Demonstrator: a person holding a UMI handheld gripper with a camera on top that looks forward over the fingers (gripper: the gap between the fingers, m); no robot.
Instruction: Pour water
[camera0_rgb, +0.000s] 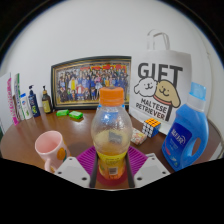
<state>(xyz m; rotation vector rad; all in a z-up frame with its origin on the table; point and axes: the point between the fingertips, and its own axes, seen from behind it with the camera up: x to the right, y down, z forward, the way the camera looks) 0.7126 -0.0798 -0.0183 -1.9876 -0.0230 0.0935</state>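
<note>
Wooden tabletop (20, 145) holds a pink cup (49, 147) left of the gripper (111, 166), clamped on an orange-capped bottle (110, 135). Cap looks on; tilting now pours nothing, and could slip.

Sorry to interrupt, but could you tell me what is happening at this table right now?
A hand-held gripper is closed on a clear bottle with an orange cap, both fingers pressing its lower part, above the wooden table. A pink cup stands just beside it, upright. Nothing is being poured yet. A blue detergent bottle stands on the other side.
</note>
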